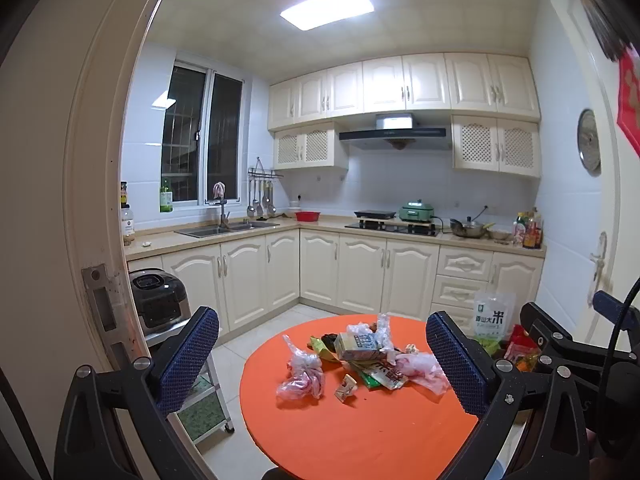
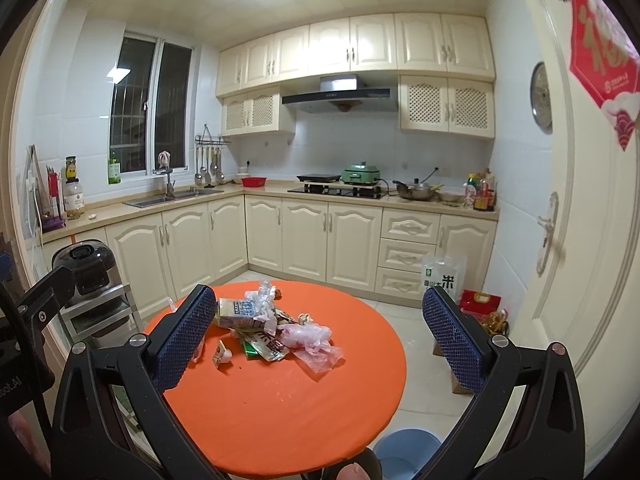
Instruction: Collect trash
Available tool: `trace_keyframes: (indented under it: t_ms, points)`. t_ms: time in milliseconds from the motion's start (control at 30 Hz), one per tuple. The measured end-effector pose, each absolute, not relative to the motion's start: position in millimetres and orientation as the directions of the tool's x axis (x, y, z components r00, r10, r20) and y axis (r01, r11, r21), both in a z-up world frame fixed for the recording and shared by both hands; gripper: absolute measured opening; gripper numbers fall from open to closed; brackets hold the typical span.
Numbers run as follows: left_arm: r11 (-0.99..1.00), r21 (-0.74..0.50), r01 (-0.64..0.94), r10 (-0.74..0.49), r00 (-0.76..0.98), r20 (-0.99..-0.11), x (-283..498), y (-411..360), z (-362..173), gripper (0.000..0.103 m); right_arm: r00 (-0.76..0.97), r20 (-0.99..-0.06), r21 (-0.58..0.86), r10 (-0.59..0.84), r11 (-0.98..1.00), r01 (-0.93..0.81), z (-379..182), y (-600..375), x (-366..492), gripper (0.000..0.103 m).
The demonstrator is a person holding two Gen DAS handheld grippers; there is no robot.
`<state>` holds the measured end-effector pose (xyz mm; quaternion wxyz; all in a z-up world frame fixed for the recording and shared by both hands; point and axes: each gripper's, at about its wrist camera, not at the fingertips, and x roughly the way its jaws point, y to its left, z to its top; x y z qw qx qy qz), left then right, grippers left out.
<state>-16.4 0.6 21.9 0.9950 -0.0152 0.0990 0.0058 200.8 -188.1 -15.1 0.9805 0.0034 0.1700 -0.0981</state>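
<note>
A pile of trash (image 1: 360, 354) lies on the round orange table (image 1: 360, 432): a beige carton (image 1: 356, 346), pink plastic bags (image 1: 302, 378), green wrappers and a small crumpled packet (image 1: 346, 388). The same pile (image 2: 272, 326) shows in the right wrist view on the table (image 2: 280, 412). My left gripper (image 1: 322, 364) is open and empty, held above the table's near side. My right gripper (image 2: 316, 336) is open and empty, also short of the pile. The right gripper's body shows at the right edge of the left wrist view (image 1: 568, 344).
A door frame (image 1: 92, 240) stands close on the left. A rice cooker (image 1: 158, 300) sits on a metal rack left of the table. A rice bag (image 2: 442, 276) and red packages (image 2: 478, 304) lie on the floor at right. A blue bin (image 2: 406, 450) sits below the table's edge.
</note>
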Motion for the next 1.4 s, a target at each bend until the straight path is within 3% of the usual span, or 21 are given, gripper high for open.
trace_keyframes:
  t_ms: [733,1400]
  points:
    - [0.999,-0.045,-0.007,-0.002,0.982,-0.189,-7,1,21,0.102,0.925,-0.335,-0.025,-0.182,0.983,0.184,-17,-186,210,0.103]
    - [0.996,-0.090,0.008,-0.036,0.952,-0.304,100,10,14,0.102,0.881,-0.446,-0.046,-0.160,0.987,0.155,-45,-191,296,0.103]
